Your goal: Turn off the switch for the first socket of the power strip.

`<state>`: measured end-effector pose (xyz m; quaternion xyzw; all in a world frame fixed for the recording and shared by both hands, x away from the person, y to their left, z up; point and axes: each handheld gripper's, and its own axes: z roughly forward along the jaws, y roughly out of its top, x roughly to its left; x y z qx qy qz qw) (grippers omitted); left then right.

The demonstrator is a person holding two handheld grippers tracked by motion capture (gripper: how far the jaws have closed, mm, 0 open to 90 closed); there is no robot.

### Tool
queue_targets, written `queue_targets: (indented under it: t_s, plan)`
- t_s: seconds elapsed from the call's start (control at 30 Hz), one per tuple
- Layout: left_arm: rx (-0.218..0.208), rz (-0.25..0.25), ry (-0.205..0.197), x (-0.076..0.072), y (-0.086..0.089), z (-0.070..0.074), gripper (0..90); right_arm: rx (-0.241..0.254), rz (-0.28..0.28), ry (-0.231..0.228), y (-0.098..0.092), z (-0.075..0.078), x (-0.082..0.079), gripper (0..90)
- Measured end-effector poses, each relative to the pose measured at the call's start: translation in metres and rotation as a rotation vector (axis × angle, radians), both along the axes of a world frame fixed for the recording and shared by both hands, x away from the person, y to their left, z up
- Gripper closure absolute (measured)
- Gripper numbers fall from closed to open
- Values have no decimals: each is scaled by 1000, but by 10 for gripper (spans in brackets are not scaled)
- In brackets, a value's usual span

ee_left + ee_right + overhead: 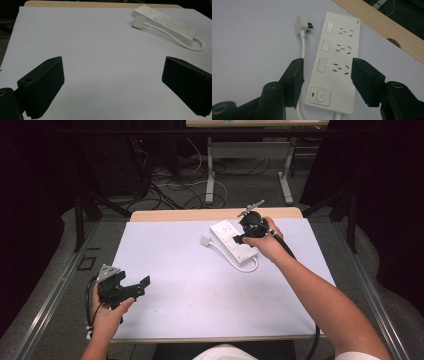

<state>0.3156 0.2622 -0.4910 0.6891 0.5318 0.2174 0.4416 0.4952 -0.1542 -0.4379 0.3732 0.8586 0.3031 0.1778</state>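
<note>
We straddle the power strip (337,67) at one o'clock with our spread right gripper (327,80); closing looks next, left gripper (131,289) spread idle.

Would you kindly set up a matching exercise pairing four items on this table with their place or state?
Items:
1. white three-socket power strip
2. white plug
3. left gripper
4. right gripper

States:
A. open over bare white mat
B. lying unplugged beside the strip
C. open, a jaw on either side of the strip
D. near the table's far edge

Pairs: 1-D, 2-B, 3-A, 4-C
</note>
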Motion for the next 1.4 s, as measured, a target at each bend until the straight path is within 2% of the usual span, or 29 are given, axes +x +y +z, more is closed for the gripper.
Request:
queue_targets:
  t_s: [0.3,0.37,0.4,0.43,0.7,0.8,0.9,1.07,1.4]
  plan:
    - [-1,0,4,0,0,0,43,14,-11,13,6,-7,14,462]
    - [1,-1,4,0,0,0,43,25,-34,29,6,-8,16,463]
    - [1,-1,4,0,0,0,43,30,-36,19,6,-10,17,469]
    - [2,-1,3,0,0,0,43,25,-40,33,5,-10,18,475]
    - [2,-2,7,0,0,-1,43,51,-84,42,4,-17,26,540]
    - [1,-2,8,0,0,-1,44,59,-108,32,4,-18,29,560]
    - [2,-2,8,0,0,-1,44,67,-123,2,4,-21,31,580]
    - [5,-4,10,1,0,-1,44,88,-144,-13,7,-26,36,616]
    - [4,-4,10,1,0,-1,44,103,-162,5,12,-36,43,707]
